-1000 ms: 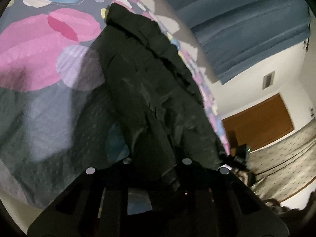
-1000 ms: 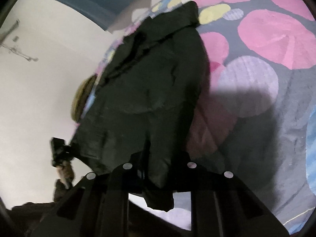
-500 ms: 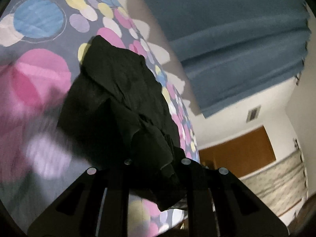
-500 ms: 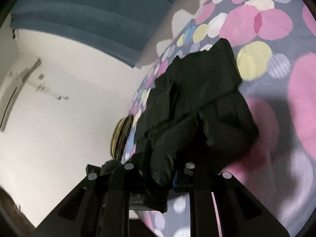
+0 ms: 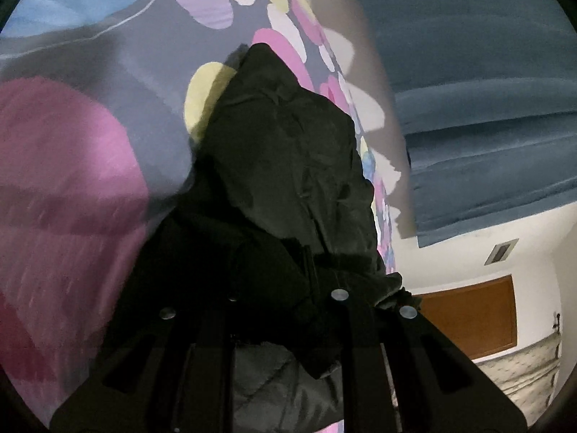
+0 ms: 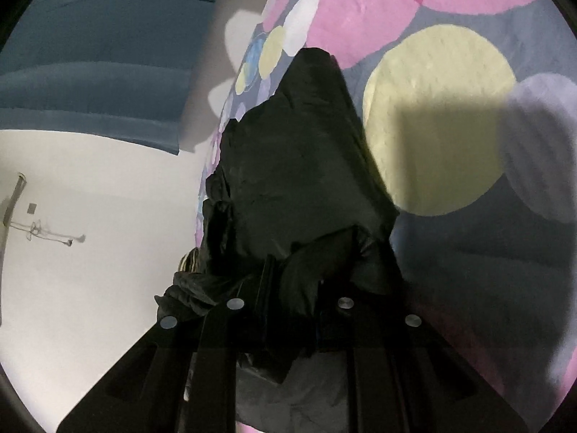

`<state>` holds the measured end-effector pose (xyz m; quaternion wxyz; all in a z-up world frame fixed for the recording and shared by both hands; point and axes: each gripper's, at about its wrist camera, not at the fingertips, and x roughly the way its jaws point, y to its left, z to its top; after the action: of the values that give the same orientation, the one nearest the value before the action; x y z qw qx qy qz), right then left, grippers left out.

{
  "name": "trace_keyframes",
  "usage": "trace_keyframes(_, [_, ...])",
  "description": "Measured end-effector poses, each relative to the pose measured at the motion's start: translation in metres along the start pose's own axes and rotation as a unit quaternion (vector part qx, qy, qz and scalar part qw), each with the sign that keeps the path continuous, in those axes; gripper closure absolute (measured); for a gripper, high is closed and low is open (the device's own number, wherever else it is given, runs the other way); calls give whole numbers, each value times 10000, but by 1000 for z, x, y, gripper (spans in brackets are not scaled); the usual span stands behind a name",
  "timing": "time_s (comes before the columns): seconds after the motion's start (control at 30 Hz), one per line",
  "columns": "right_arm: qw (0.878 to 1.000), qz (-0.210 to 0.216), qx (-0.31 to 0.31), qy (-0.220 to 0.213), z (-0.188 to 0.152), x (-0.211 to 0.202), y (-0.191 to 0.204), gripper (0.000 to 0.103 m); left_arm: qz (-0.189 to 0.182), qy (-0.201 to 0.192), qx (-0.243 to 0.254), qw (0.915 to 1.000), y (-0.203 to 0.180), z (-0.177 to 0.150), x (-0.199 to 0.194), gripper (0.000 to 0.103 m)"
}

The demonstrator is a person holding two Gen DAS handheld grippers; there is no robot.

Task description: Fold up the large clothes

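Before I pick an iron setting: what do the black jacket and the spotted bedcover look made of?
Black jacket: likely padded synthetic shell, judging by its faint sheen, crinkles and quilt stitching. Spotted bedcover: matte woven cloth, probably cotton; fibre uncertain.

The right gripper (image 6: 288, 288) is clamping a bunched fold of a black padded jacket (image 6: 299, 166), its two dark fingers (image 6: 220, 328) closing in tight on the fabric. The jacket is lying stretched away from the camera across a bedspread (image 6: 450, 216) patterned with large pink, yellow and lavender circles on grey. A quilted grey lining is showing beneath the gripper at the lower edge. To the left, a blue curtain (image 6: 90, 72) is hanging above a plain white wall (image 6: 90, 288). A shadow is falling across the yellow circle beside the jacket.
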<state>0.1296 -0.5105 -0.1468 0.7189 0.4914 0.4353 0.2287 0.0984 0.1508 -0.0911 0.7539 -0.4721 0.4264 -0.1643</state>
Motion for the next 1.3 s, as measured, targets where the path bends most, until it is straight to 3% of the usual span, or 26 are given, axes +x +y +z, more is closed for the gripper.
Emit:
trace_keyframes(0.17, [9998,157,-39,80,3,-1,-1,84,-62,65,320,9994,-12,1,-8,87])
trace_keyframes(0.3, [9994,304,86,128,5,-7,-4,80,-306,78,339,9989,-17,0,-22,70])
trace_keyframes(0.4, [9993,326,80,146,4,-11,-2,74,-400,89,431,9982,-22,0,-35,64])
trace_keyframes(0.57, [9990,455,-16,40,2,-27,5,45,-549,-112,493,9972,-28,2,-62,40])
trace_keyframes(0.73, [9987,347,-334,-145,-2,-49,11,37,-591,-360,659,9954,-27,7,-84,36])
trace_keyframes(0.93, [9950,-9,-975,-213,-7,-65,18,33,-99,-213,1467,9889,-27,-4,-74,34])
trace_keyframes(1.13, [9778,-748,-1956,-109,-10,-54,34,32,168,-114,2337,9721,-34,-9,-63,34])
trace_keyframes(1.3, [9655,-656,-2518,-108,-4,-46,51,32,133,176,2725,9619,-40,-6,-49,34])
